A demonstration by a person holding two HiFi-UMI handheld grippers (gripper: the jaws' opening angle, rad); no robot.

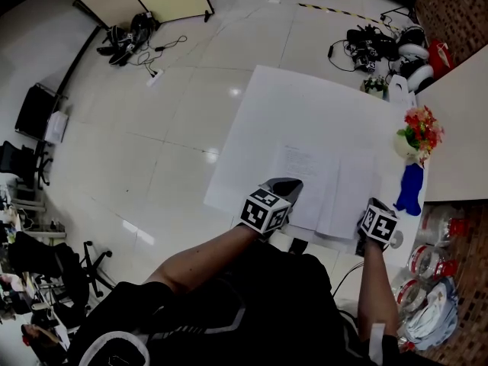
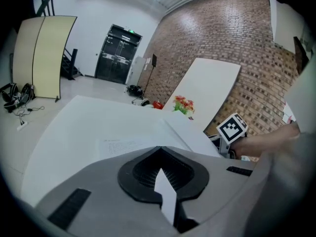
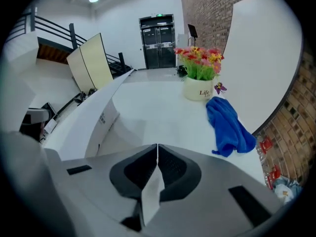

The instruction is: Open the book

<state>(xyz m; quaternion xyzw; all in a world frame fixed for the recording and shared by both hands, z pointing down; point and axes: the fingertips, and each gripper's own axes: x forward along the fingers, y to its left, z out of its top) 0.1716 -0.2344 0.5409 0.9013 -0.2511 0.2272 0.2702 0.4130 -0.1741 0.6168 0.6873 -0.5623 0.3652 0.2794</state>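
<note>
The book (image 1: 328,185) lies open on the white table (image 1: 290,105), showing white pages with faint print. My left gripper (image 1: 284,187) rests over the near left corner of its left page (image 2: 118,132). In the left gripper view its jaws (image 2: 160,148) meet at the tips, with only a thin white sliver in the seam. My right gripper (image 1: 372,207) sits at the book's near right corner. Its jaws (image 3: 157,145) are shut in the same way. In the right gripper view, part of the book (image 3: 94,122) stands raised to its left. Neither gripper visibly holds a page.
A pot of red and yellow flowers (image 1: 418,134) and a blue cloth (image 1: 409,189) sit on the table's right side, close to the right gripper. A white panel (image 3: 261,58) leans against the brick wall. Jars and plates (image 1: 431,280) stand low right. Cables and gear (image 1: 374,44) lie on the floor.
</note>
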